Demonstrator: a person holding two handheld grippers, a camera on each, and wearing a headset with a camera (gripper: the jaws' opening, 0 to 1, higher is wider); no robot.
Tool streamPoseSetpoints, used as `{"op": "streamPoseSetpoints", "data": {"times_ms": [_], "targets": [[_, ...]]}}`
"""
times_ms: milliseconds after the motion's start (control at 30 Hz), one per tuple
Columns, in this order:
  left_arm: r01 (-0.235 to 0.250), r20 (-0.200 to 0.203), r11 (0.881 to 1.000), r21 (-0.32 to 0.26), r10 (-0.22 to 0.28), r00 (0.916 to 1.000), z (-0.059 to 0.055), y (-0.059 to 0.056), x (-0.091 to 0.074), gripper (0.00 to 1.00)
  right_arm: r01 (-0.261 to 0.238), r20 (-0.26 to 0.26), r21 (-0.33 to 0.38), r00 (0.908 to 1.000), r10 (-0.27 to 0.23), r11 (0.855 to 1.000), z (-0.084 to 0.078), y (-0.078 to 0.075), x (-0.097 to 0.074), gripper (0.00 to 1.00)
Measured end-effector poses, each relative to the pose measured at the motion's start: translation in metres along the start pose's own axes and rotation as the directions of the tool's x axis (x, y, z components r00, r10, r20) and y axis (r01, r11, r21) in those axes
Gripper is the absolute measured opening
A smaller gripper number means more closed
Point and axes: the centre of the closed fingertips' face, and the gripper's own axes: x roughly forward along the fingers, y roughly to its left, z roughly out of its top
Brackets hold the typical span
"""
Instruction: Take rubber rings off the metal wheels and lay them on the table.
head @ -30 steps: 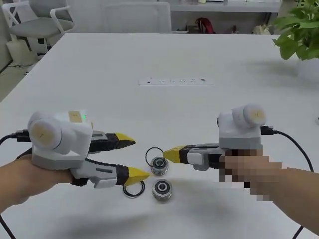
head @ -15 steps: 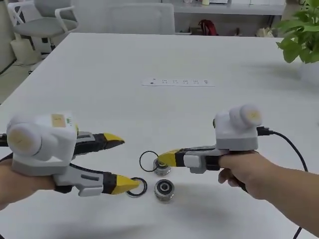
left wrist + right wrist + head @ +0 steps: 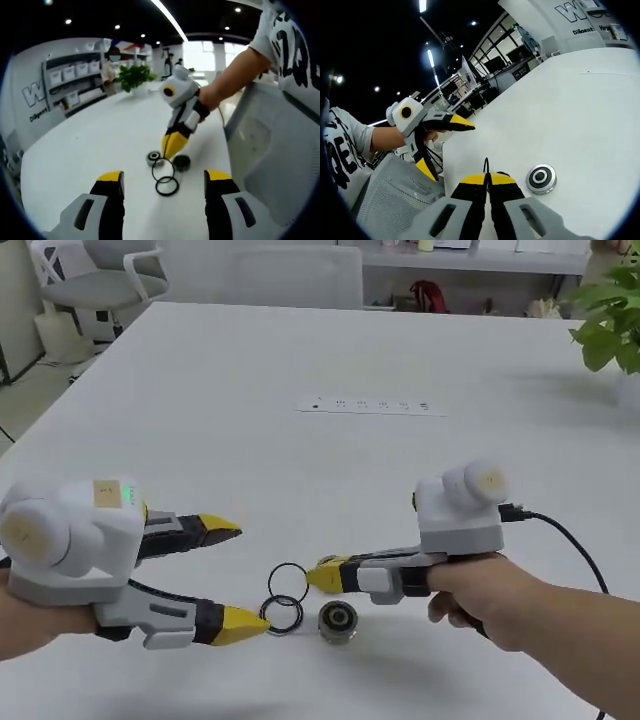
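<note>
Our right gripper (image 3: 318, 576) is pinched shut on a ring (image 3: 269, 581), which dangles from its tips right by a wheel (image 3: 338, 621). Our left gripper (image 3: 250, 575) is spread wide with nothing in it. A second ring (image 3: 297, 615) lies flat on the table (image 3: 300, 470), just off the left gripper's lower tip.

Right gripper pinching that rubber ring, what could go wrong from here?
The right gripper pinches the ring only by its thin edge, so it could slip or spring away. Set down here, it may land on the other ring or knock the wheel close by.
</note>
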Motion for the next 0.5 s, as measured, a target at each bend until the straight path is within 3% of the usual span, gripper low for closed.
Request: {"op": "streamPoseSetpoints", "data": {"times_ms": [500], "targets": [[-0.011, -0.017, 1.0, -0.02, 0.01, 0.9998, -0.011, -0.001, -0.006, 0.65, -0.002, -0.089, -0.003, 0.996, 0.002, 1.0, -0.02, -0.007, 0.015, 0.0]]}}
